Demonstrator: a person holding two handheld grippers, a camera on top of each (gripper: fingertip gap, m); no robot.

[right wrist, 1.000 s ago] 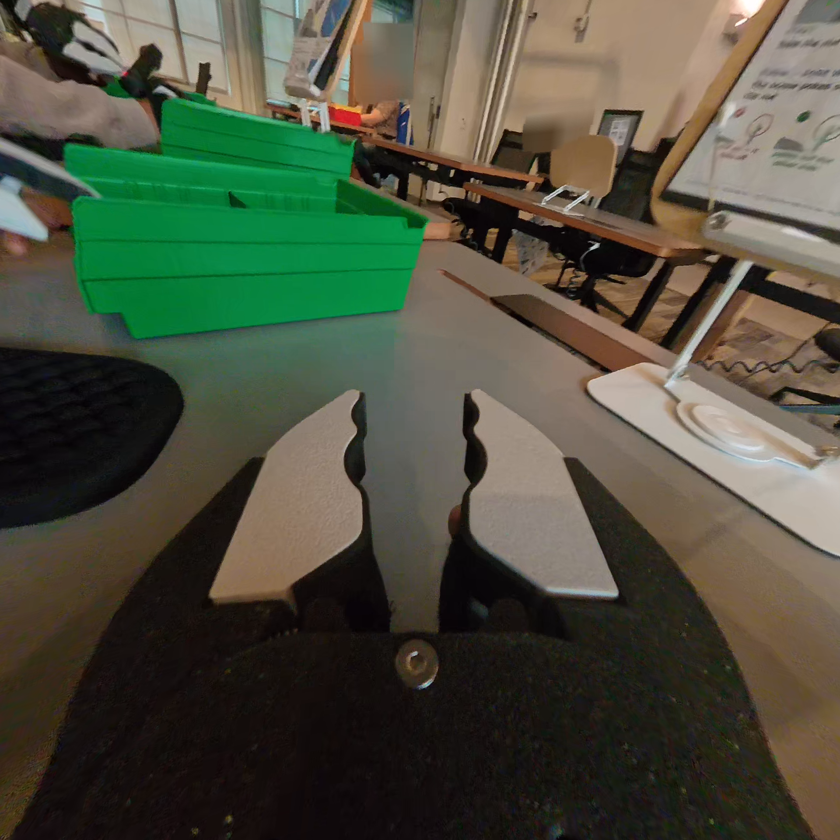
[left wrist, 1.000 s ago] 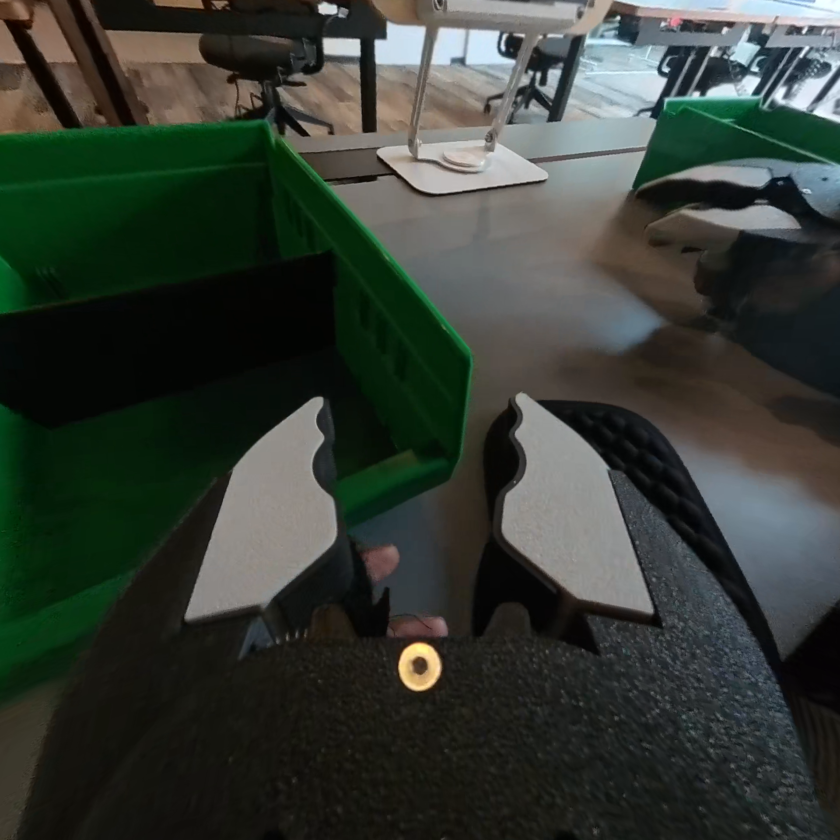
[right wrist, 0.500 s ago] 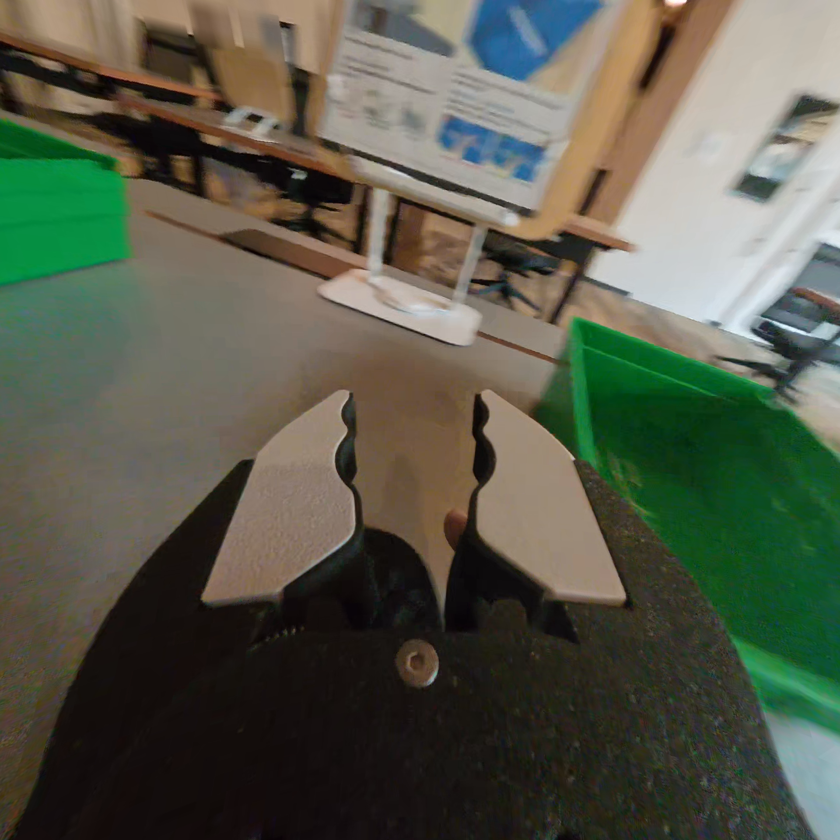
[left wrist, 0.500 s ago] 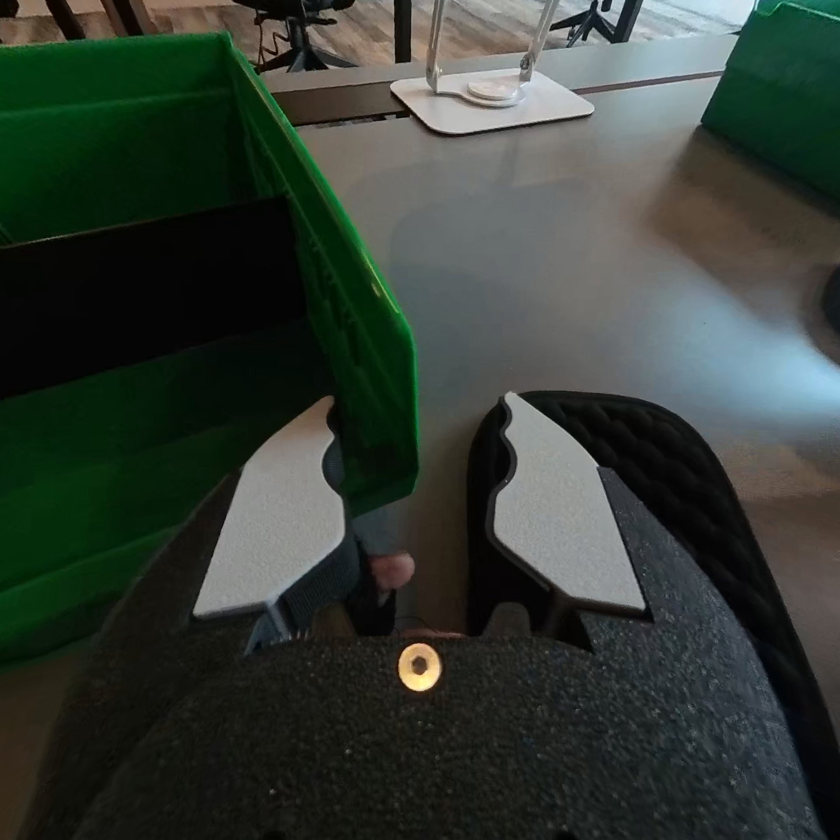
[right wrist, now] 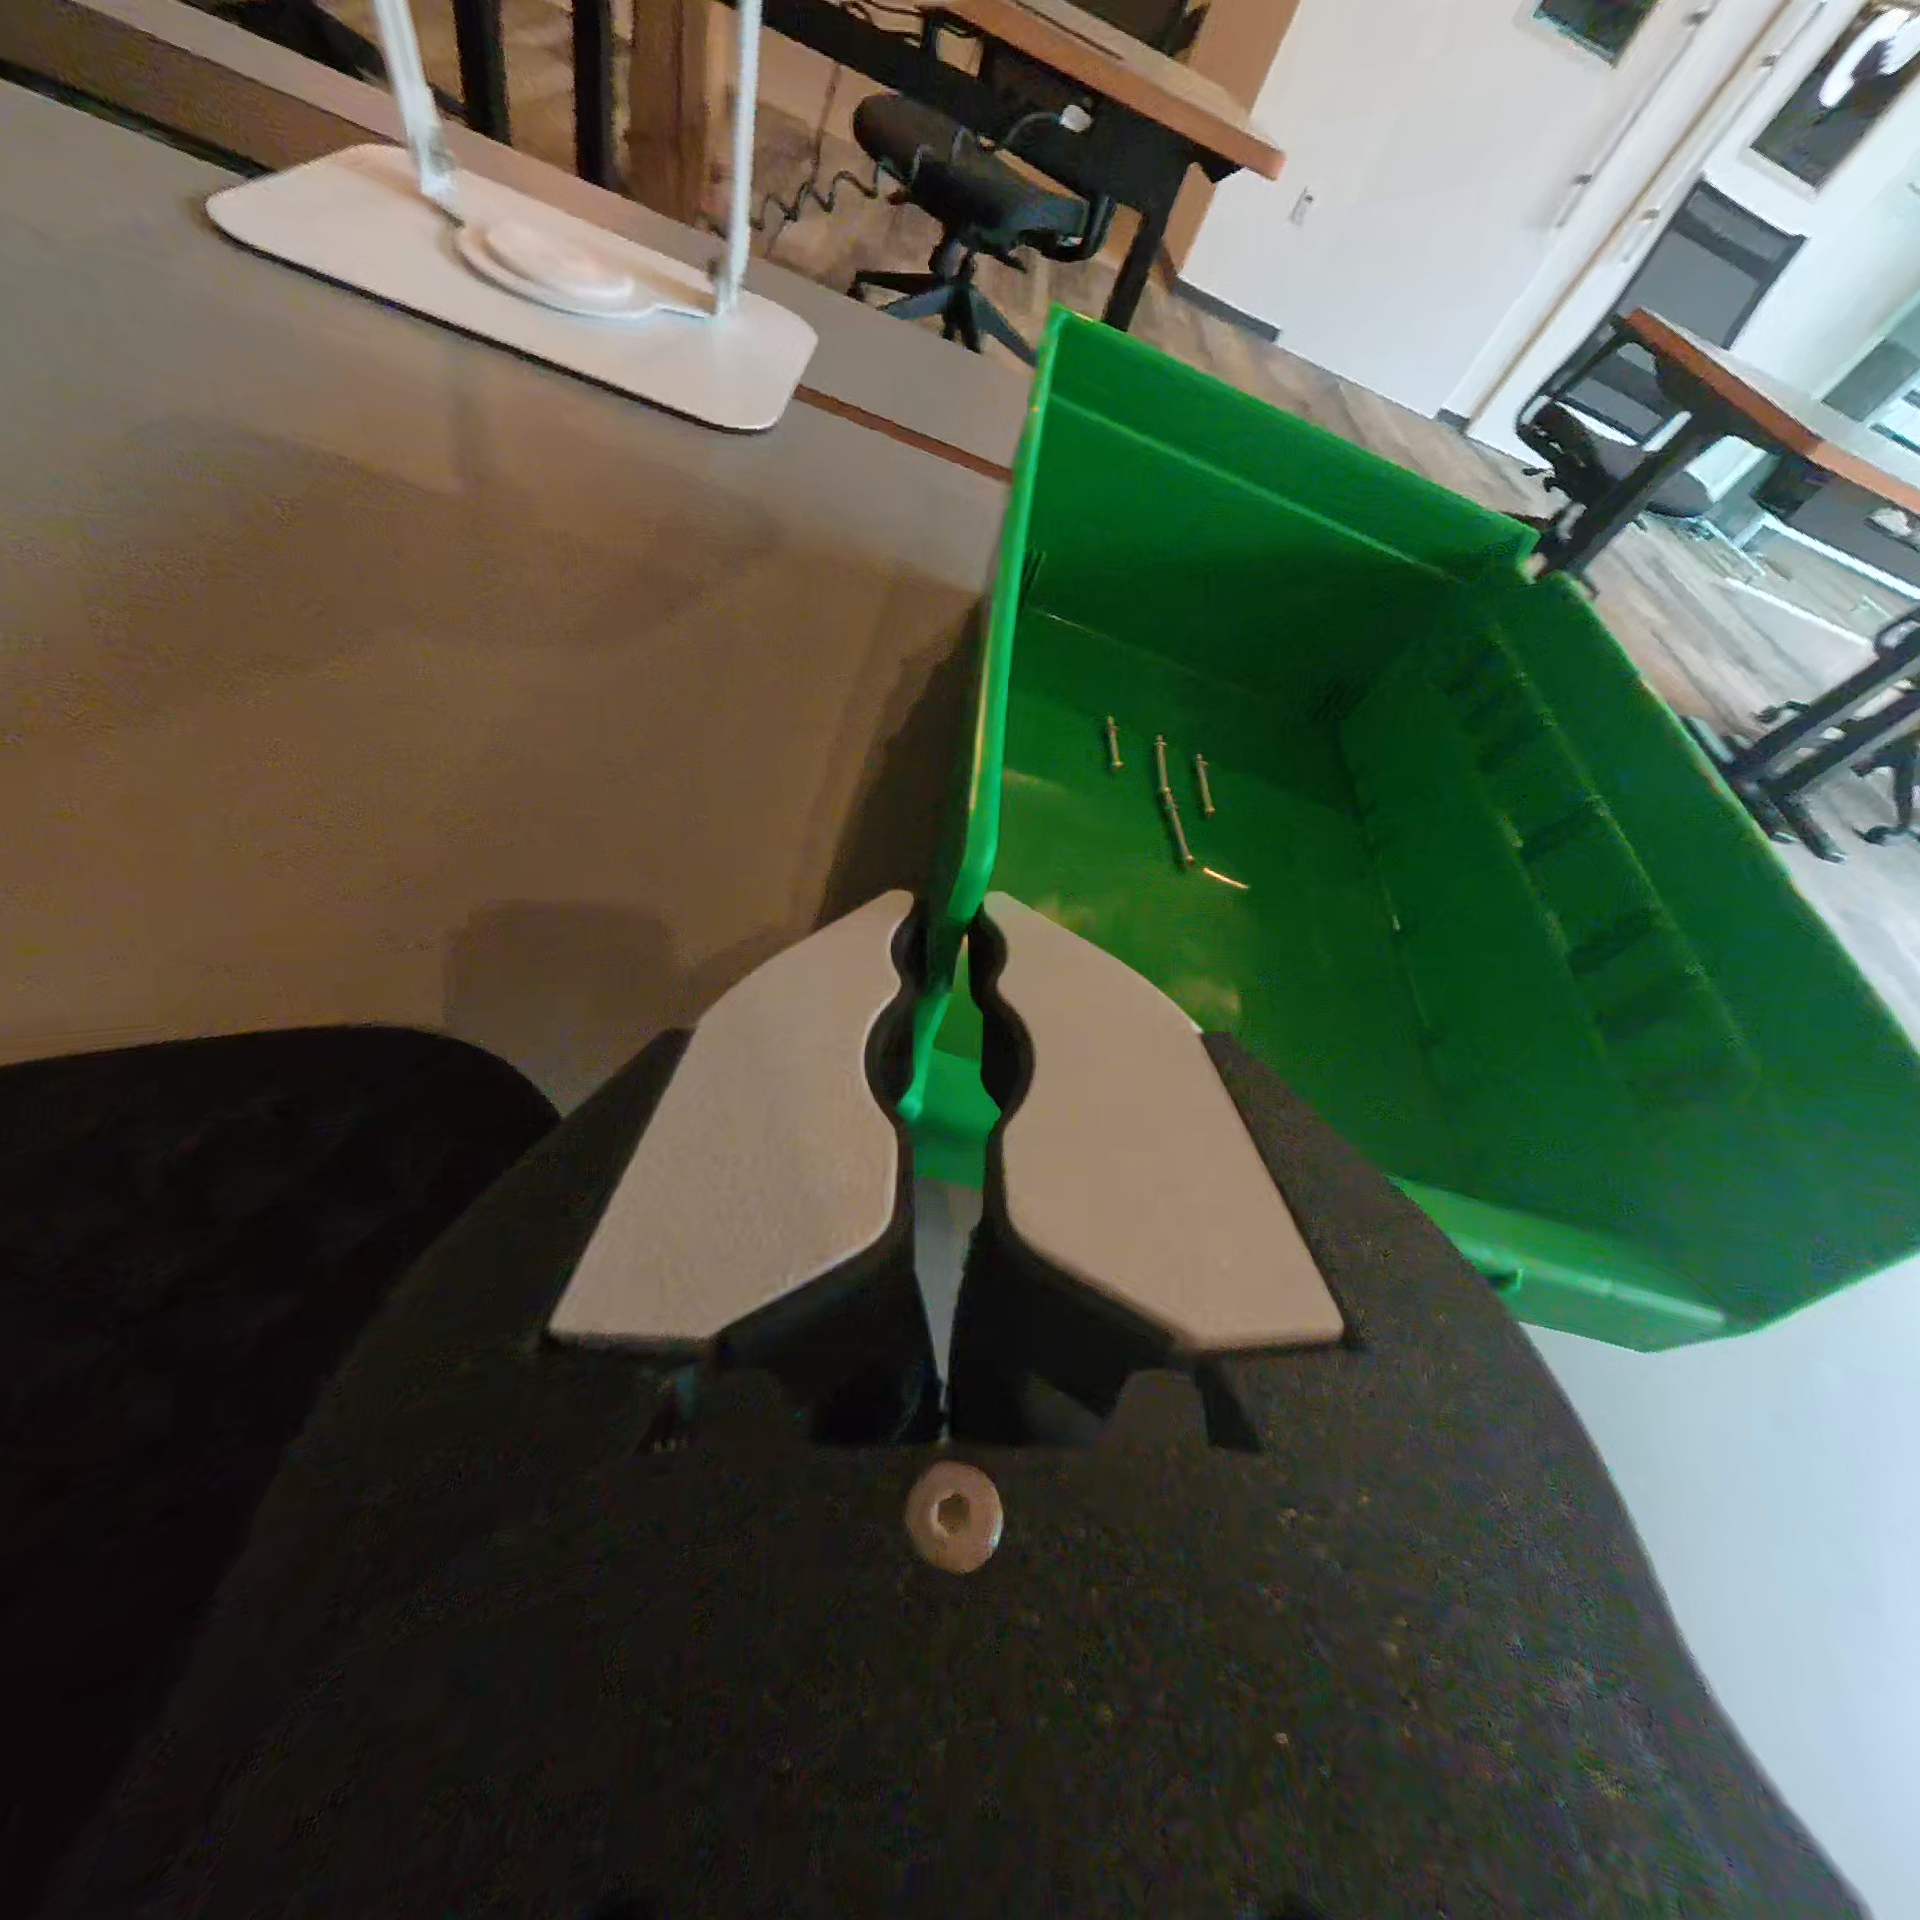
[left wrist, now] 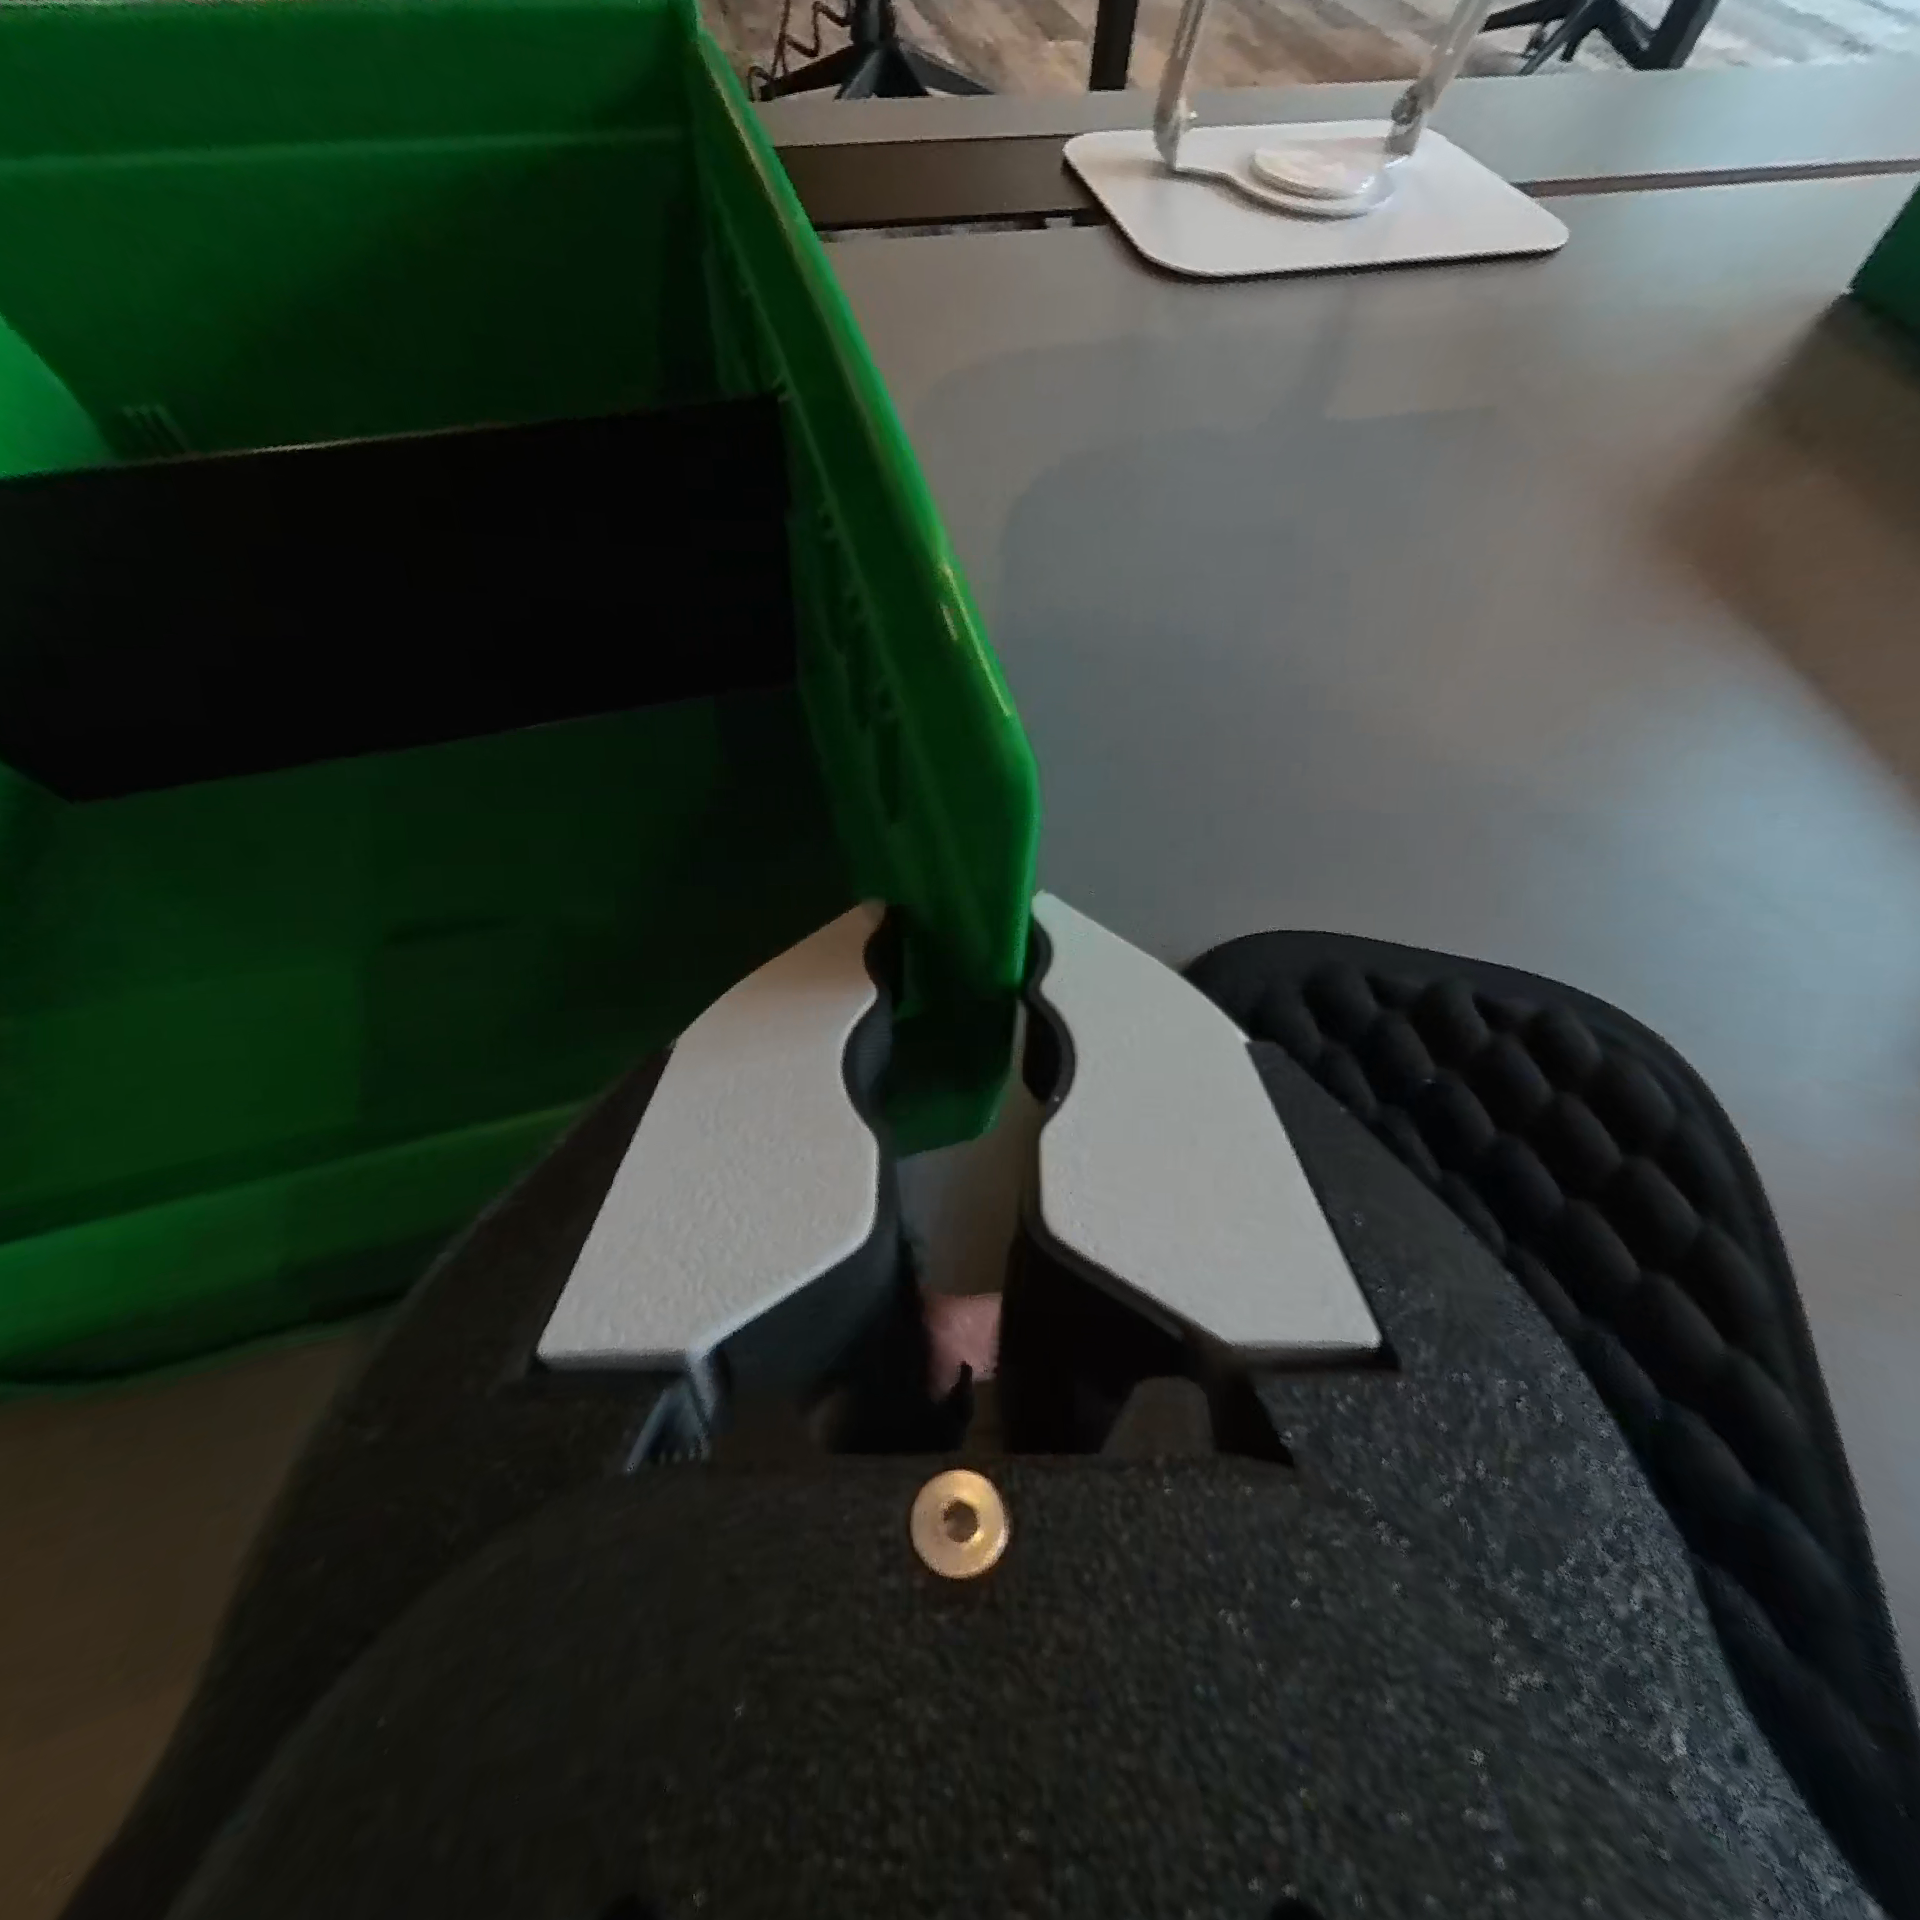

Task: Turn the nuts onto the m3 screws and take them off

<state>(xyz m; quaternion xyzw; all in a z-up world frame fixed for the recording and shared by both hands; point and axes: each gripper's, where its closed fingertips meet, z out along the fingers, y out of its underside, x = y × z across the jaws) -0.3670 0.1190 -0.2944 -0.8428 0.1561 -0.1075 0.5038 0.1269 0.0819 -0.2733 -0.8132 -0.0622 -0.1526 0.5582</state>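
In the left wrist view, my left gripper is shut on the near right corner of a green bin. Both pads press on its thick side wall. A black divider crosses the bin's inside. In the right wrist view, my right gripper is shut on the thin left wall of a second green bin. Several thin brass-coloured screws lie on that bin's floor. No loose nuts show.
A black padded mat lies on the grey table right of the left gripper; it also shows in the right wrist view. A white stand base sits at the table's far edge. Chairs and desks stand beyond.
Both grippers were open a second ago. The left one moved onto the left bin's corner and closed on its wall. The right one swung right to the second bin and closed on its wall.
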